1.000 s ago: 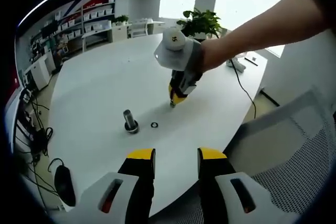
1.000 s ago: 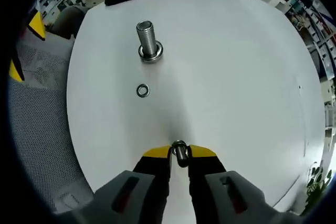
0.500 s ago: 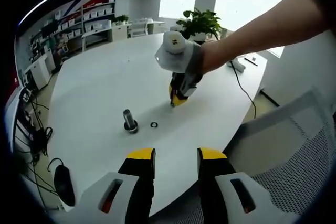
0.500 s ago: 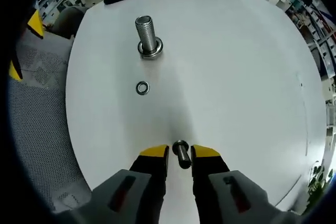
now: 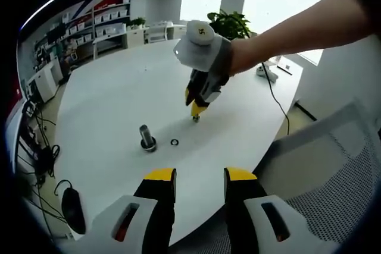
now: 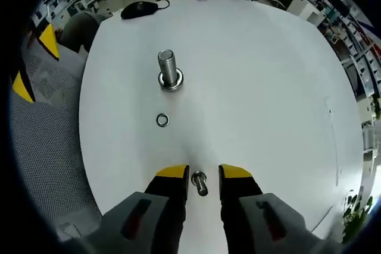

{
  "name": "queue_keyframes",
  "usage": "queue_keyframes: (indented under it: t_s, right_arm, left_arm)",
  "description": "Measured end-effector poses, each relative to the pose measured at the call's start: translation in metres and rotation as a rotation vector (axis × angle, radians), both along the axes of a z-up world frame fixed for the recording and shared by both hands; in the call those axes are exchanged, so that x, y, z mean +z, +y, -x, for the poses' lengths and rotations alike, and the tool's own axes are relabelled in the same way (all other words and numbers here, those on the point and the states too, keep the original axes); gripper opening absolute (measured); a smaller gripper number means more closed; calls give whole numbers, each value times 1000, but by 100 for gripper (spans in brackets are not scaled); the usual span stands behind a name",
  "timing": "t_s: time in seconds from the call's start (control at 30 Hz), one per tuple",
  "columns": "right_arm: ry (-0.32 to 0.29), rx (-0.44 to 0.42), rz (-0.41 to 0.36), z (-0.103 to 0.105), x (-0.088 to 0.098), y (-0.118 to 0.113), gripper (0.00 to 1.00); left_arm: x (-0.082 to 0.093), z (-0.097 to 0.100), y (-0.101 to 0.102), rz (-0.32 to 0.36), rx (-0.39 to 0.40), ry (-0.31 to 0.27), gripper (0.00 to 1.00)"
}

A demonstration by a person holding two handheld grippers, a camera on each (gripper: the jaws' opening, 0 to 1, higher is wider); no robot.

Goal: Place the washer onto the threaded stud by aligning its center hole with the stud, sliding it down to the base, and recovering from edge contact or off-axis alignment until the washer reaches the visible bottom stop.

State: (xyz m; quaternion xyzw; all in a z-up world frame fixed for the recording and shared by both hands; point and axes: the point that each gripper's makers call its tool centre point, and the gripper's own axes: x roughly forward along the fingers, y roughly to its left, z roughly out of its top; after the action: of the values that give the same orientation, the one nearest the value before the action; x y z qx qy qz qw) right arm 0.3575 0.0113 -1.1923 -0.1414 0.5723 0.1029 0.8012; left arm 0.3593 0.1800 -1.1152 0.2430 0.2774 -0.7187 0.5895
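A threaded steel stud [image 6: 169, 69] stands upright on its wide base on the white table [image 6: 268, 87]. A small loose washer [image 6: 162, 120] lies flat on the table just in front of it. My right gripper [image 6: 203, 173] is open, and a short bolt [image 6: 199, 182] lies on the table between its yellow tips, touching neither. The left gripper view has the stud [image 5: 147, 137], the washer [image 5: 174, 142] to its right, and the right gripper [image 5: 193, 106] held by a hand just above the short bolt [image 5: 195, 118]. My left gripper [image 5: 199, 176] hangs open and empty at the near table edge.
A black mouse [image 6: 140, 9] with its cable lies at the table's far edge beyond the stud. A mesh chair [image 6: 41, 141] stands off the table's left side, where the left gripper's yellow tips [image 6: 47, 40] peek in. A cable [image 5: 275, 96] runs across the table's far right.
My right gripper has opened, let go of the short bolt, and lifted back from the table. The bolt now lies free between the tips. The left gripper has stayed still.
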Motion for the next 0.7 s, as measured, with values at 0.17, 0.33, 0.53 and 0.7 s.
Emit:
queue_keyframes:
  t_s: [0.17, 0.33, 0.53, 0.7]
  right_arm:
    - [-8, 26, -12, -16, -1, 10, 24]
    - [14, 55, -25, -24, -8, 22, 25]
    - [26, 67, -51, -28, -16, 46, 25]
    - [41, 48, -88, -31, -28, 59, 25]
  left_arm:
    - [2, 0, 0, 0, 6, 1, 30]
    - [2, -2, 0, 4, 10, 3, 30]
    - [2, -1, 1, 4, 6, 7, 30]
    - [0, -1, 1, -3, 5, 9, 30]
